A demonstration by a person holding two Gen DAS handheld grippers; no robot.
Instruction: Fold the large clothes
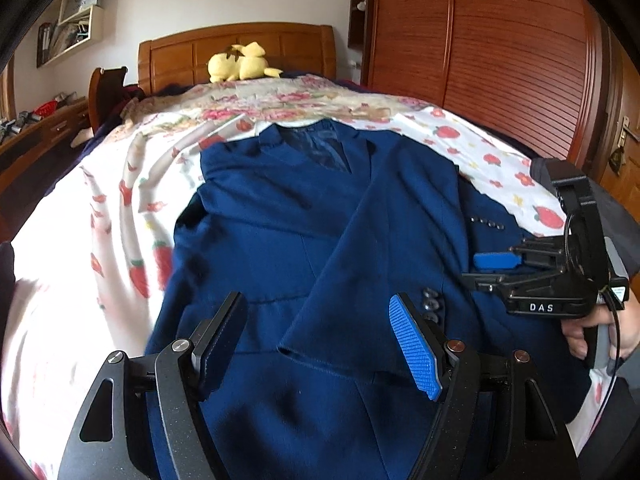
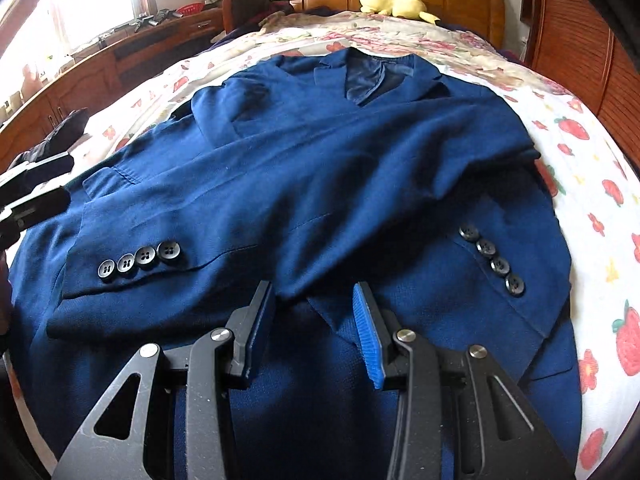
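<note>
A navy blue suit jacket [image 1: 304,216] lies front up on the bed, collar toward the headboard, with both sleeves folded across its front. It also shows in the right wrist view [image 2: 320,168], with button cuffs at left [image 2: 140,260] and right [image 2: 492,258]. My left gripper [image 1: 320,320] is open, hovering just above the jacket's lower left part. My right gripper [image 2: 314,304] is open over the jacket's lower middle. It also shows in the left wrist view [image 1: 484,268], held by a hand at the right edge.
The bed has a white strawberry-print sheet [image 1: 100,248] and a floral quilt [image 1: 280,100]. A yellow plush toy [image 1: 240,64] sits by the wooden headboard [image 1: 236,46]. A wooden wardrobe [image 1: 500,48] stands on the right, a desk [image 2: 120,52] on the left.
</note>
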